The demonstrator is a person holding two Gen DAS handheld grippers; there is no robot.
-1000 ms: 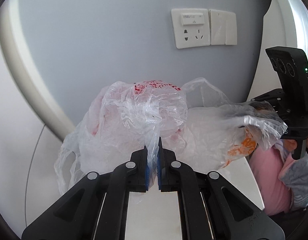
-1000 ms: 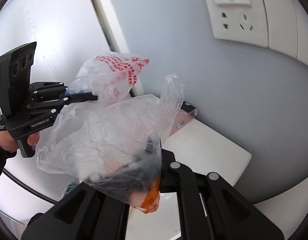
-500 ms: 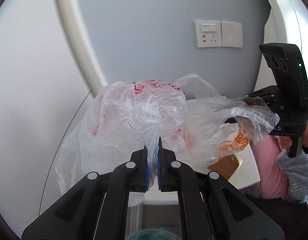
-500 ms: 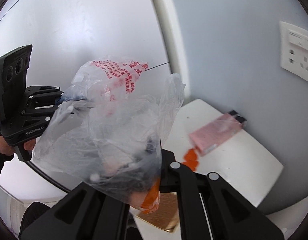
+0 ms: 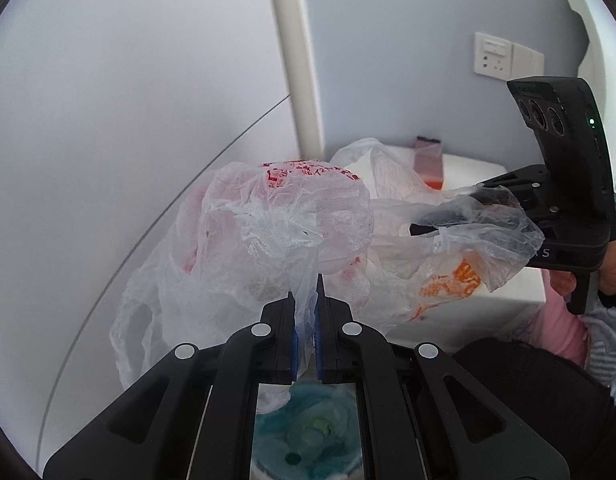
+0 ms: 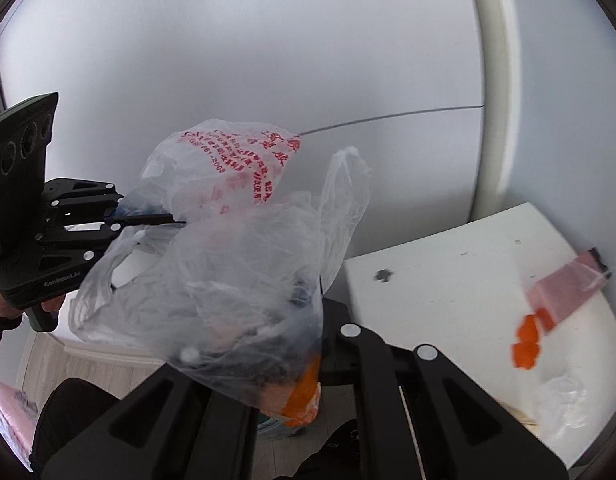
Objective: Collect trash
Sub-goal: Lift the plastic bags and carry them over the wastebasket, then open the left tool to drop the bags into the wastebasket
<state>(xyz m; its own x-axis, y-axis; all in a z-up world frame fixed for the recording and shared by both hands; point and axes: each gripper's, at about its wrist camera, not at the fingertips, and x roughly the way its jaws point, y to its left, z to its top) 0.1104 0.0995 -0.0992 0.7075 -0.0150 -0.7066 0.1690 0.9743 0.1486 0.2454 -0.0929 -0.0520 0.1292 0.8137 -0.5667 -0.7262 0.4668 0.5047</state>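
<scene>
White table [image 6: 448,280] half hidden behind plastic bag [image 5: 275,240], both tongs [image 5: 305,304] [image 6: 308,300] clenched on it

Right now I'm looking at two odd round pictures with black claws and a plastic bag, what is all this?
There is no robot here. A person holds one hand-held gripper in each hand, and each carries a wide-angle camera looking along its two fingers, so the pictures come out round.

One picture is from the left hand-held gripper, the other from the right hand-held gripper. Each view also shows the other gripper from the side.

Both are shut on the same clear plastic bag, printed in red, holding it up between them.

On the white table lie a pink packet, orange scraps and a clear wrapper.
</scene>
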